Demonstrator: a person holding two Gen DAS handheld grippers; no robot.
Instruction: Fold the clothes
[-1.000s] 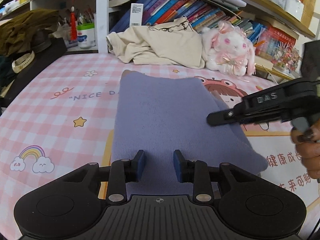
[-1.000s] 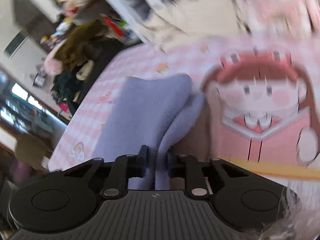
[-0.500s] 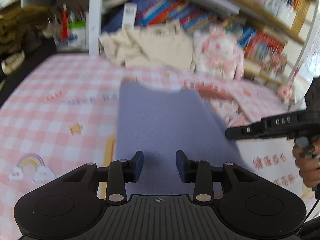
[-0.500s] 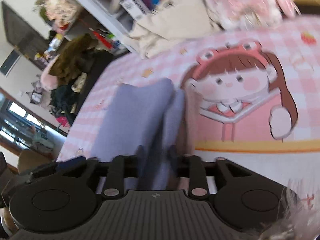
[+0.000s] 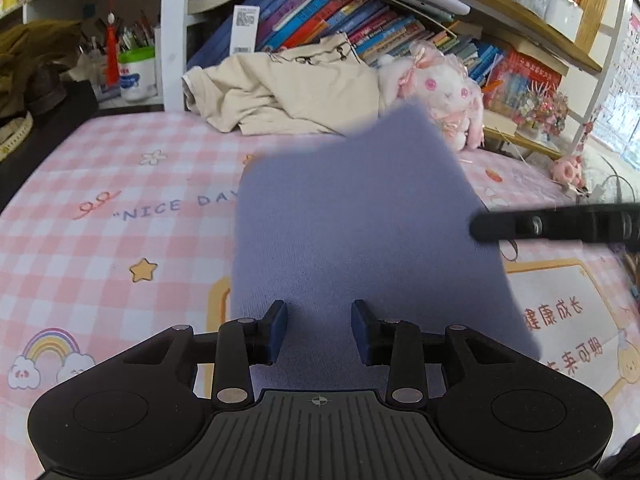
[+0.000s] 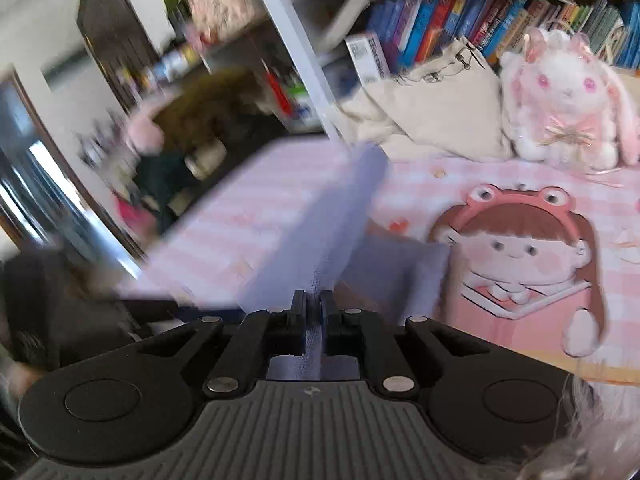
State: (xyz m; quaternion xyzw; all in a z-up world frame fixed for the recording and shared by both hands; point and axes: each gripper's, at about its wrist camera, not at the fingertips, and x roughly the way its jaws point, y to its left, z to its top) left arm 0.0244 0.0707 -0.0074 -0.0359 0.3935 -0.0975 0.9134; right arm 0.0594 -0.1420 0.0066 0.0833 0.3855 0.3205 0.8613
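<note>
One purple cloth (image 6: 320, 236) in right hand-held gripper (image 6: 314, 304).

The left tool (image 5: 319, 330) is level and low, its blue-padded fingers (image 5: 278, 326) spread wide apart with nothing between them. The right tool (image 6: 313, 310) is pressed closed, pinching a thin fold of purple garment (image 6: 332, 224); it reaches in sideways to the right of the left tool.
</note>
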